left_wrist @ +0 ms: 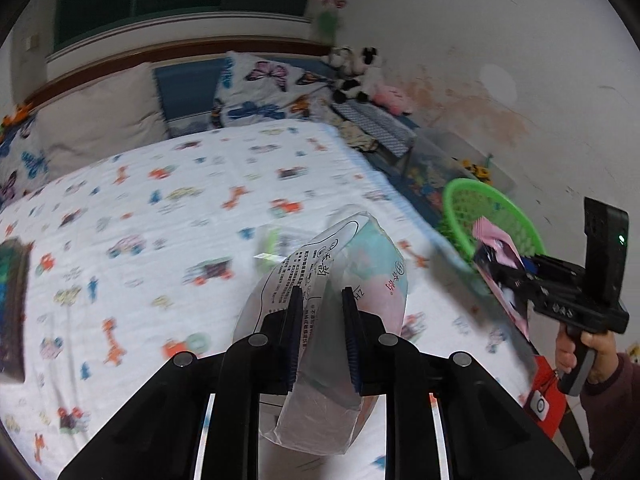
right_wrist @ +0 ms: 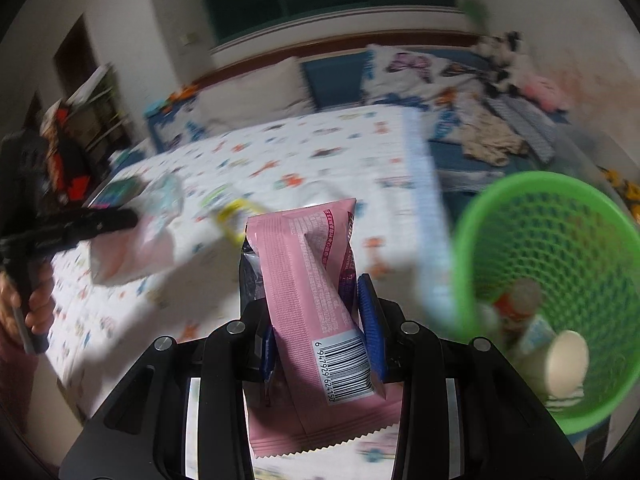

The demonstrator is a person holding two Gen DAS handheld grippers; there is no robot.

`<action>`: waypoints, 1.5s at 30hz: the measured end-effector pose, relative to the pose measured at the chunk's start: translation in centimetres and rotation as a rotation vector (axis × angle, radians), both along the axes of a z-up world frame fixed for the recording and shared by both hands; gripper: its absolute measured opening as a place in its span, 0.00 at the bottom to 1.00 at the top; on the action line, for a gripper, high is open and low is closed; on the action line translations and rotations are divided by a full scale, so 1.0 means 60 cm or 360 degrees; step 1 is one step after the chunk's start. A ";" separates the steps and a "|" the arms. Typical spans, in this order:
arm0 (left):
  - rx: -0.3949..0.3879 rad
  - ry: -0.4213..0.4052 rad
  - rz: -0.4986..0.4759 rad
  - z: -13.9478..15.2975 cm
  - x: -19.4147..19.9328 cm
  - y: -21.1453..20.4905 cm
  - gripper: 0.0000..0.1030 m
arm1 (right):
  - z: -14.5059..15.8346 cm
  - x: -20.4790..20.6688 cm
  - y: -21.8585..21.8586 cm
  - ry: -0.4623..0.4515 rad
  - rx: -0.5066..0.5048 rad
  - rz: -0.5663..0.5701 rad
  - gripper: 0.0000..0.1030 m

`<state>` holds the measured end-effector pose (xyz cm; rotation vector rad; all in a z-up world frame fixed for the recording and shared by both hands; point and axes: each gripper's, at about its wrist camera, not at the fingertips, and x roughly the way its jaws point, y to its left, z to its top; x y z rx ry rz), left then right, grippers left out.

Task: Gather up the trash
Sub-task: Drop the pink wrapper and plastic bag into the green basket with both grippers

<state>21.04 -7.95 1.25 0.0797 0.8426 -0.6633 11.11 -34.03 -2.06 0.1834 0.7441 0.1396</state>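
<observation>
My left gripper point(left_wrist: 322, 300) is shut on a clear printed plastic bag point(left_wrist: 356, 256), held above the patterned bed sheet point(left_wrist: 140, 208). In the right wrist view that same bag point(right_wrist: 132, 248) hangs from the left gripper point(right_wrist: 120, 220) at the left. My right gripper point(right_wrist: 316, 300) is shut on a pink snack wrapper point(right_wrist: 308, 272) with a barcode. A green mesh basket point(right_wrist: 560, 264) sits just right of it, with a paper cup point(right_wrist: 568, 360) and other rubbish inside. The left wrist view shows the right gripper point(left_wrist: 492, 264) with the pink wrapper point(left_wrist: 496, 240) at the basket point(left_wrist: 460, 200) rim.
A small yellow-green wrapper point(right_wrist: 234, 216) lies on the sheet ahead. Pillows point(left_wrist: 256, 88) and plush toys point(left_wrist: 356, 68) line the headboard. Folded clothes point(right_wrist: 492, 136) lie on the blue strip beside the bed. A dark book point(left_wrist: 12, 304) lies at the left edge. A hand point(left_wrist: 588, 356) grips the right handle.
</observation>
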 end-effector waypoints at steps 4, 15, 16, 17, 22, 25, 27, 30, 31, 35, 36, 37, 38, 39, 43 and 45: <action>0.0013 -0.0021 -0.0092 0.012 -0.004 -0.060 0.19 | 0.006 -0.011 -0.081 -0.0010 -0.0025 -0.0197 0.36; 0.0042 -0.0060 -0.0321 0.041 -0.005 -0.241 0.19 | -0.022 -0.027 -0.249 0.0075 -0.0097 -0.0563 0.37; 0.0046 -0.0065 -0.0341 0.043 -0.005 -0.257 0.19 | -0.024 -0.025 -0.256 0.0080 -0.0100 -0.0580 0.37; 0.0050 -0.0068 -0.0354 0.044 -0.004 -0.270 0.19 | -0.028 -0.023 -0.268 0.0087 -0.0099 -0.0603 0.37; 0.0078 -0.0068 -0.0427 0.039 -0.003 -0.340 0.19 | -0.038 -0.013 -0.296 0.0100 -0.0083 -0.0641 0.41; 0.0085 -0.0053 -0.0454 0.033 -0.003 -0.370 0.19 | -0.038 -0.009 -0.306 0.0085 -0.0081 -0.0657 0.56; 0.0094 -0.0041 -0.0472 0.026 -0.002 -0.392 0.19 | -0.035 -0.008 -0.311 0.0071 -0.0075 -0.0658 0.59; 0.0109 -0.0018 -0.0498 0.012 0.000 -0.421 0.19 | -0.033 -0.013 -0.318 0.0059 -0.0065 -0.0672 0.63; 0.0117 -0.0014 -0.0503 0.008 -0.001 -0.430 0.19 | -0.033 -0.014 -0.321 0.0058 -0.0061 -0.0674 0.63; 0.0122 0.0030 -0.0516 -0.008 0.004 -0.459 0.19 | -0.029 -0.032 -0.326 0.0045 -0.0040 -0.0686 0.64; 0.0120 0.0039 -0.0522 -0.011 0.005 -0.465 0.19 | -0.028 -0.037 -0.328 0.0040 -0.0034 -0.0687 0.65; 0.0120 0.0052 -0.0529 -0.015 0.004 -0.474 0.19 | -0.026 -0.039 -0.330 0.0036 -0.0030 -0.0687 0.65; 0.0118 0.0059 -0.0535 -0.017 0.004 -0.480 0.19 | -0.025 -0.046 -0.331 0.0029 -0.0027 -0.0690 0.66; 0.0119 0.0063 -0.0546 -0.020 0.001 -0.488 0.19 | -0.023 -0.050 -0.331 0.0023 -0.0025 -0.0690 0.67; 0.0128 0.0078 -0.0557 -0.030 -0.008 -0.509 0.19 | -0.020 -0.067 -0.331 -0.0002 -0.0014 -0.0696 0.68; 0.0122 0.0101 -0.0570 -0.035 -0.011 -0.517 0.19 | -0.020 -0.074 -0.331 -0.0005 -0.0012 -0.0696 0.68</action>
